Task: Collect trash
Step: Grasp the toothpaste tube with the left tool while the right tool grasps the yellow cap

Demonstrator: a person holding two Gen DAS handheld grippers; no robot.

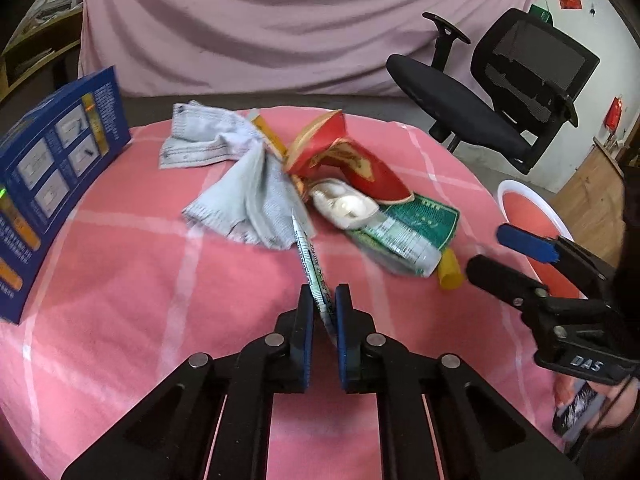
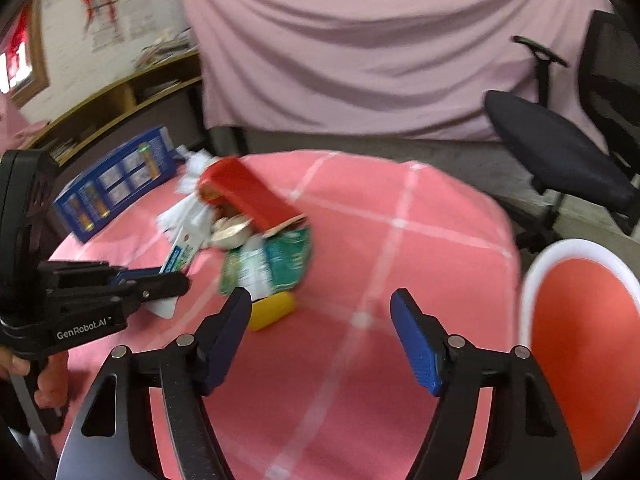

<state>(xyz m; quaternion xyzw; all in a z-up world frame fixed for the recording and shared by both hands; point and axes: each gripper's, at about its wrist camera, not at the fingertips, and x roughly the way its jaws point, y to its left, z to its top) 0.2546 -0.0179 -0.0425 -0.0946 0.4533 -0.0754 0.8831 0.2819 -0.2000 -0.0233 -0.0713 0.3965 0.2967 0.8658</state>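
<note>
My left gripper (image 1: pixel 323 300) is shut on a flat white-and-green wrapper (image 1: pixel 310 260), held edge-on above the pink checked table (image 1: pixel 140 264). It also shows in the right wrist view (image 2: pixel 178 256). A trash pile lies beyond: a red wrapper (image 1: pixel 352 160), a white plastic cup (image 1: pixel 344 204), a green packet (image 1: pixel 416 228) and a yellow cap (image 1: pixel 450 270). My right gripper (image 2: pixel 320 308) is open and empty, just in front of the yellow cap (image 2: pixel 274 312). An orange bin with a white rim (image 2: pixel 580 320) stands at the table's right edge.
A grey cloth (image 1: pixel 240 176) lies on the table left of the pile. A blue printed box (image 1: pixel 52 184) stands at the left edge. A black office chair (image 1: pixel 500 92) is beyond the table on the right. A pink drape hangs behind.
</note>
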